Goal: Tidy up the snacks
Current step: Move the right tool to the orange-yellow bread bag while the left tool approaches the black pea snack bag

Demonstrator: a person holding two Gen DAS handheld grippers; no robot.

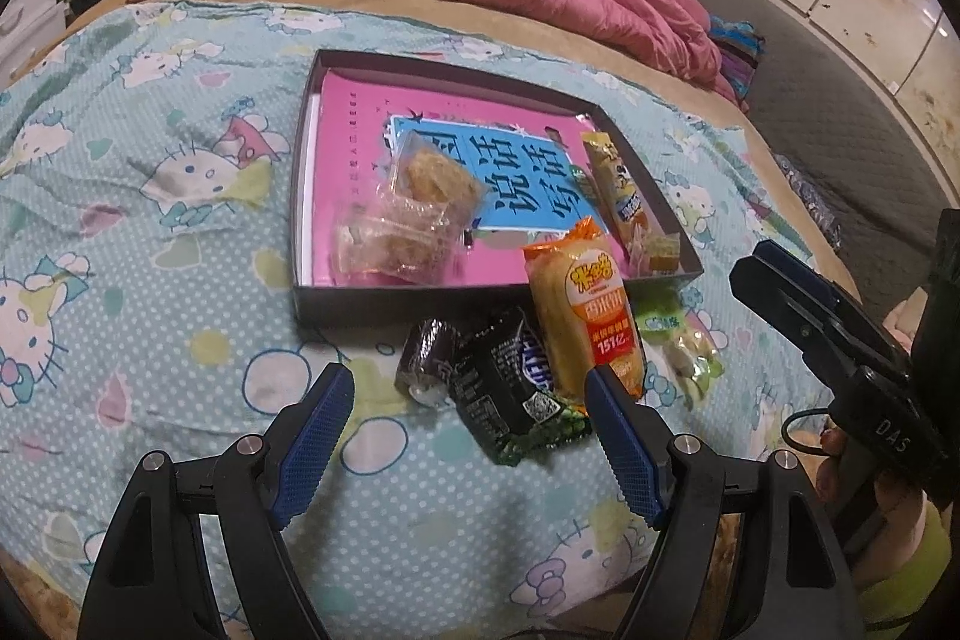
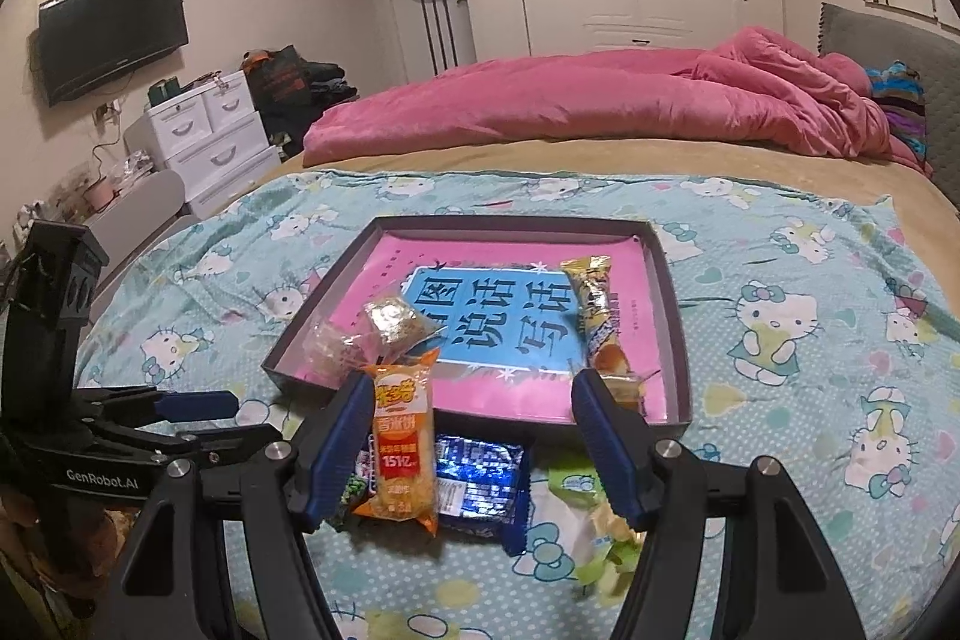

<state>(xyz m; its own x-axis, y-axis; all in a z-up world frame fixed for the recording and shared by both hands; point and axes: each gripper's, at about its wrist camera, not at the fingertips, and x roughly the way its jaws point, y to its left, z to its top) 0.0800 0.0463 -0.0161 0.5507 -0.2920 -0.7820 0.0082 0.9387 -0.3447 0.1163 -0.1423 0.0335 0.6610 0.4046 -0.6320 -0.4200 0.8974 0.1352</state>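
Note:
A dark shallow box (image 1: 303, 196) (image 2: 675, 334) lies on the Hello Kitty bedsheet, with a pink and blue book inside. In it are clear-wrapped pastries (image 1: 414, 202) (image 2: 384, 325) and a long yellow snack packet (image 1: 618, 196) (image 2: 597, 304). In front of the box lie an orange rice-cracker packet (image 1: 591, 310) (image 2: 399, 442), a dark blue-labelled packet (image 1: 510, 382) (image 2: 480, 478), a small dark roll (image 1: 423, 358) and a green packet (image 1: 684, 346) (image 2: 591, 514). My left gripper (image 1: 468, 406) is open just short of the dark packet. My right gripper (image 2: 468, 400) is open above the loose packets.
A pink quilt (image 2: 600, 100) is bunched at the far side of the bed. A grey headboard (image 2: 894, 58) is on the right. White drawers (image 2: 210, 136) and a wall TV (image 2: 114, 28) stand to the left. The right gripper also shows at the right edge of the left wrist view (image 1: 840, 340).

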